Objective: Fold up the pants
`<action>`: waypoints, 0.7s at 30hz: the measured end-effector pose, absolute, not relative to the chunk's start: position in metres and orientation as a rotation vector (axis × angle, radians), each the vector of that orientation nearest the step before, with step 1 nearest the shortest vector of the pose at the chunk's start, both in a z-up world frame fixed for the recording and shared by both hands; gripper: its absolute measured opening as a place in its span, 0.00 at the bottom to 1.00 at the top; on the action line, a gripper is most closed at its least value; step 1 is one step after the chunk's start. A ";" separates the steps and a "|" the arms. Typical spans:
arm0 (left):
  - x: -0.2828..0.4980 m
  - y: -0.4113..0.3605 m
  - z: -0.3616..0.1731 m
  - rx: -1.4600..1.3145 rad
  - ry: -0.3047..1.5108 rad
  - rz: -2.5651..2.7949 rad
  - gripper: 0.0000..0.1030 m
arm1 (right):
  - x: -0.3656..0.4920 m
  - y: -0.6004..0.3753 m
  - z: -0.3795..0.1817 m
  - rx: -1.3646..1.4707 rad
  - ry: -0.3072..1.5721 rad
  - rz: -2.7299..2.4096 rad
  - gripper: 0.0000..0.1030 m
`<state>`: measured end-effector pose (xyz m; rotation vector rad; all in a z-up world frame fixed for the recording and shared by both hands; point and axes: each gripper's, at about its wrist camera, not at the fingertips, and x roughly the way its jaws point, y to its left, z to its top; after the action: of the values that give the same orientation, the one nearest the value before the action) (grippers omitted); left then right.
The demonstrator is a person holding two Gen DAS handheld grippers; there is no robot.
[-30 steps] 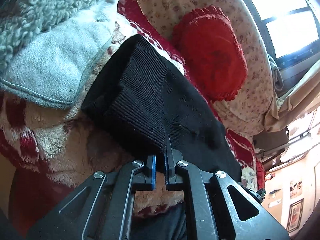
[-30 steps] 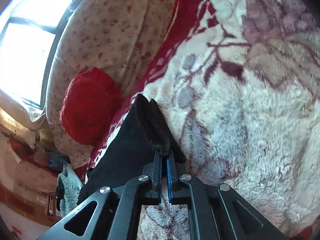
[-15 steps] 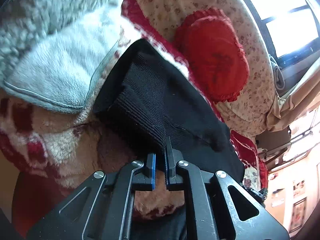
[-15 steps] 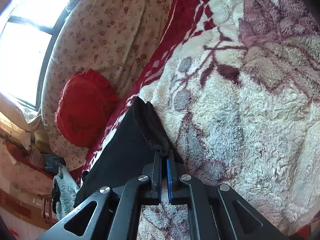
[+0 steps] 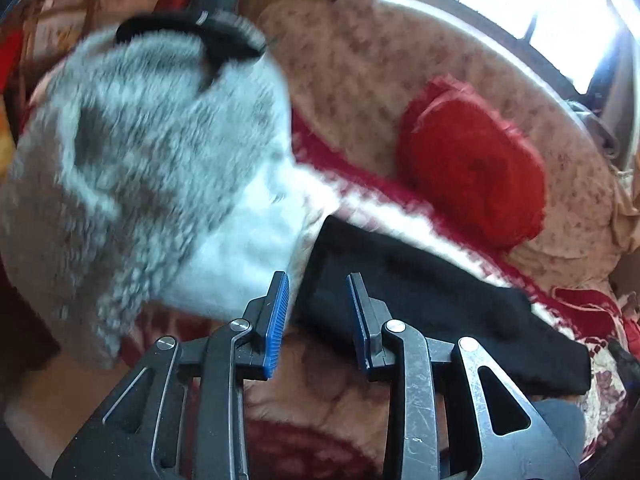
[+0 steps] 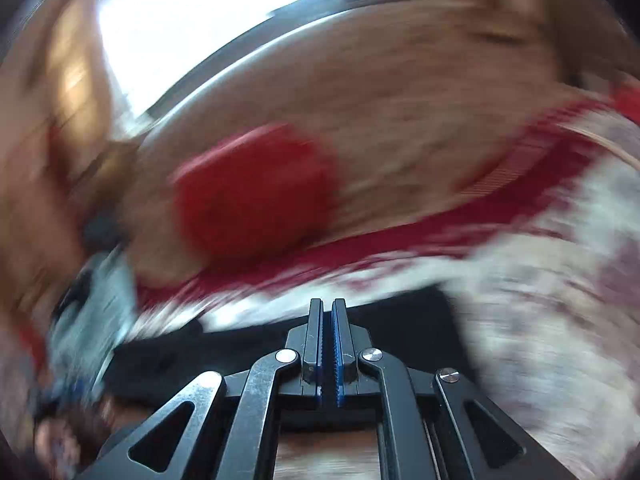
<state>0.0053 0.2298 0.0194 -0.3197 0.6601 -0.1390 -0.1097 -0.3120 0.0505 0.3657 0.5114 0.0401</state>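
From your left wrist camera: your left gripper (image 5: pixel 318 312) has its jaws spread apart, blue pads facing each other with nothing between them. Just beyond the fingertips lie the black pants (image 5: pixel 432 308), stretched flat across the red-and-cream blanket (image 5: pixel 360 208), running from the gripper off toward the lower right. Take the red cushion (image 5: pixel 472 168) as your landmark: the pants lie below it, nearer to you, apart from it with a strip of blanket between. Left of the cushion, a grey fleece throw (image 5: pixel 132 152) is bunched up, its pale edge reaching down to just beside your left finger. Behind the cushion sits the floral pillow (image 5: pixel 360 64), with the bright window (image 5: pixel 560 20) above it.

Over to your right wrist camera, and it's heavily blurred. Your right gripper (image 6: pixel 328 344) has its jaws pressed together, and no cloth shows between the pads. The pants (image 6: pixel 240 344) show as a dark band right under and behind the fingers, below the red cushion (image 6: pixel 252 192). The blanket (image 6: pixel 540 280) spreads out to the right of the cushion.
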 end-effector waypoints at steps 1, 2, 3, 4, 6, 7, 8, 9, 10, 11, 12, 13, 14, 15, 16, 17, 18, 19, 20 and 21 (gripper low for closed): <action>0.008 0.218 0.021 -0.284 0.668 -0.192 0.27 | -0.090 -0.280 0.051 0.314 0.557 0.188 0.03; 0.012 0.207 0.020 -0.261 0.684 -0.247 0.27 | -0.070 -0.248 0.050 0.271 0.604 0.322 0.03; 0.016 0.198 0.015 -0.248 0.711 -0.305 0.27 | -0.056 -0.225 0.049 0.238 0.647 0.406 0.03; 0.020 0.189 0.007 -0.239 0.750 -0.350 0.27 | -0.040 -0.199 0.047 0.196 0.705 0.487 0.03; 0.027 0.175 -0.015 -0.215 0.841 -0.342 0.27 | -0.007 -0.146 0.039 0.111 0.857 0.663 0.03; 0.030 0.172 -0.027 -0.206 0.877 -0.330 0.26 | 0.003 -0.129 0.034 0.082 0.915 0.710 0.03; 0.030 0.171 -0.032 -0.202 0.880 -0.329 0.26 | 0.013 -0.112 0.027 0.040 0.983 0.739 0.03; 0.027 0.172 -0.031 -0.202 0.861 -0.330 0.26 | 0.024 -0.100 0.016 -0.008 1.061 0.741 0.03; 0.027 0.174 -0.031 -0.195 0.870 -0.331 0.26 | 0.036 -0.095 -0.002 -0.048 1.174 0.703 0.03; 0.027 0.174 -0.028 -0.191 0.875 -0.332 0.26 | 0.046 -0.096 -0.018 -0.044 1.279 0.679 0.02; 0.028 0.172 -0.022 -0.191 0.869 -0.330 0.26 | 0.051 -0.101 -0.022 0.021 1.312 0.704 0.02; 0.028 0.174 -0.015 -0.196 0.858 -0.332 0.26 | 0.054 -0.107 -0.019 0.045 1.302 0.715 0.02; 0.028 0.176 -0.005 -0.207 0.826 -0.341 0.26 | 0.054 -0.112 -0.016 0.050 1.288 0.718 0.02; 0.026 0.178 0.004 -0.216 0.793 -0.350 0.26 | 0.052 -0.117 -0.011 0.054 1.265 0.726 0.02; 0.028 0.178 0.018 -0.225 0.747 -0.374 0.26 | 0.049 -0.124 -0.001 0.071 1.215 0.736 0.02; 0.033 0.173 0.024 -0.228 0.731 -0.390 0.27 | 0.048 -0.134 0.007 0.112 1.160 0.745 0.02; 0.043 0.169 0.029 -0.239 0.727 -0.403 0.27 | 0.049 -0.141 0.014 0.163 1.109 0.751 0.02; 0.048 0.169 0.029 -0.251 0.732 -0.406 0.27 | 0.052 -0.155 0.020 0.226 1.039 0.745 0.03; 0.061 0.166 0.024 -0.277 0.765 -0.414 0.27 | 0.057 -0.163 0.024 0.271 0.989 0.721 0.03; 0.074 0.164 0.011 -0.304 0.823 -0.409 0.27 | 0.060 -0.168 0.023 0.311 0.958 0.689 0.03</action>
<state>0.0742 0.1642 0.0109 -0.3043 0.8226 -0.4093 0.0600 -0.1676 0.0234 0.3114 0.9583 0.6893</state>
